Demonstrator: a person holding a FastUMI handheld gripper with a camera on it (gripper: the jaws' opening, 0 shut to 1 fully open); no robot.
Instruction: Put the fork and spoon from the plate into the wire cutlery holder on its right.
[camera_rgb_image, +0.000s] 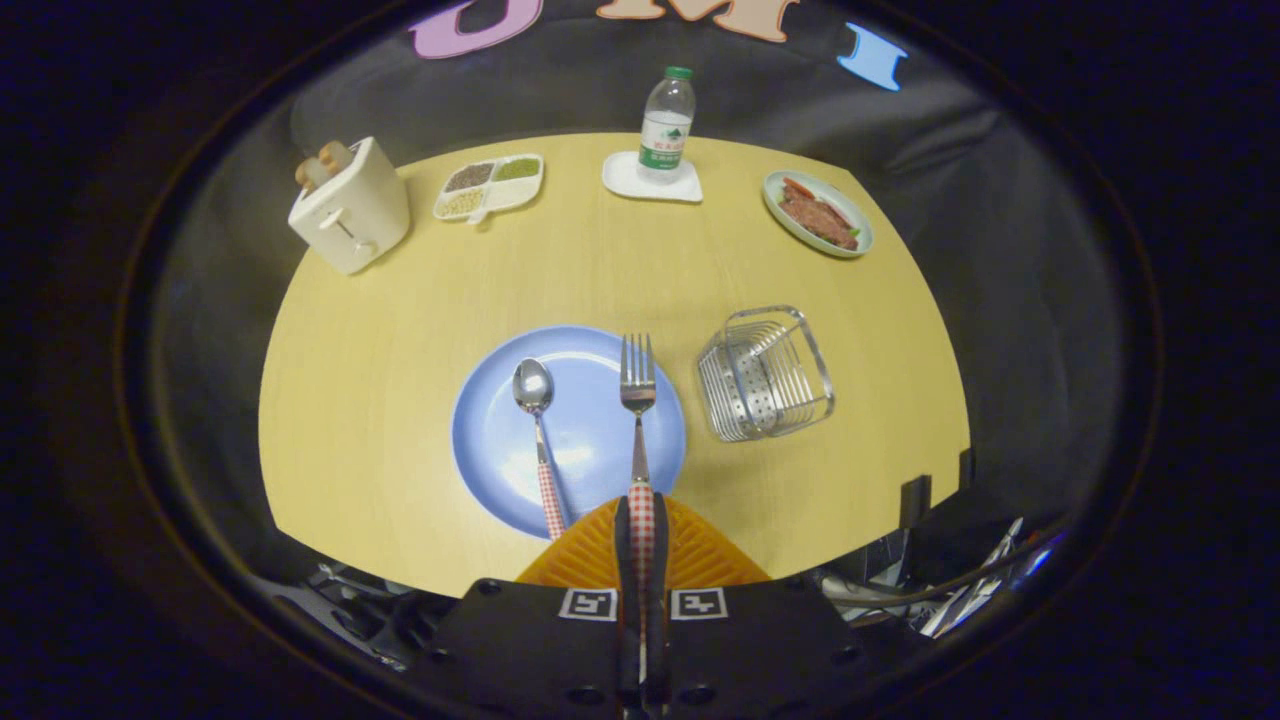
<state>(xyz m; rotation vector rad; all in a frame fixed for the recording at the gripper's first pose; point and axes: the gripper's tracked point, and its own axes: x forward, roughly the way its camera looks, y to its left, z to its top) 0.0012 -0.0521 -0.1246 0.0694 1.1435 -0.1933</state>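
Your tool (641, 520) is clamped on the fork (638, 400) handle, both fingers (622, 530) pressing it. The spoon (538, 430) lies on the blue plate (570, 420), with the wire cutlery holder (765, 372) just beside it.

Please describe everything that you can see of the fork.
The fork looks like shiny metal, with a red and white checked handle. The gripper is closed on that handle, both fingers pressing it. Its prongs point away, above the blue plate. The spoon lies to its left, apart; the wire holder stands to its right.
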